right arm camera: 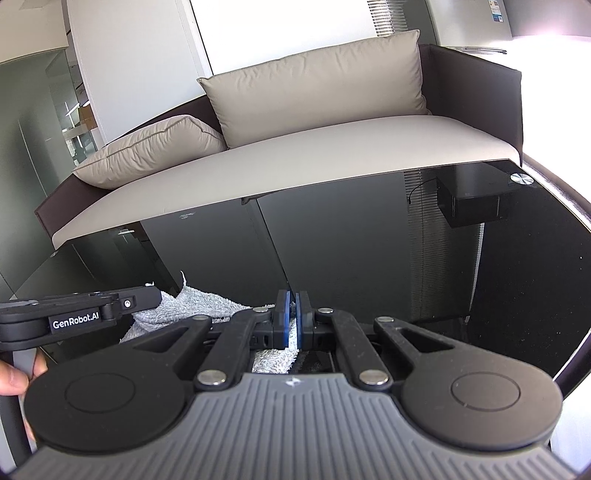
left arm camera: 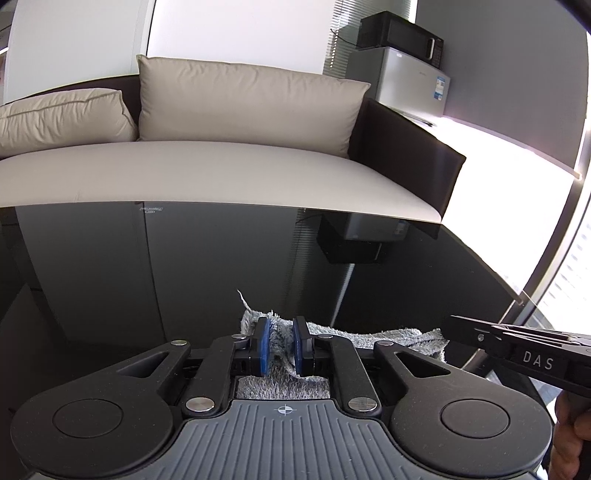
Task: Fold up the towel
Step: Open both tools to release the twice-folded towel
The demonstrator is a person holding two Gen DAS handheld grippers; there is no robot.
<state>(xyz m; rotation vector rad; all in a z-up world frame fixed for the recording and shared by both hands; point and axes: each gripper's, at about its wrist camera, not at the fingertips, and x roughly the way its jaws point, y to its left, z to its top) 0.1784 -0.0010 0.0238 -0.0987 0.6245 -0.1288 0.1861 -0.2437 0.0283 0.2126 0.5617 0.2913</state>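
My left gripper pinches the grey towel loosely; my right gripper is clamped tight on its other corner. Towel's carried over the black glass table; fold probably midway, laying down remains.

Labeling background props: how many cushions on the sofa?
2. A large cushion stands upright against the sofa back; a smaller cushion lies slumped at the sofa's left end. More may sit beyond the frame's left edge.

A beige sofa (two cushions) stands behind the black glass table, microwave beyond.
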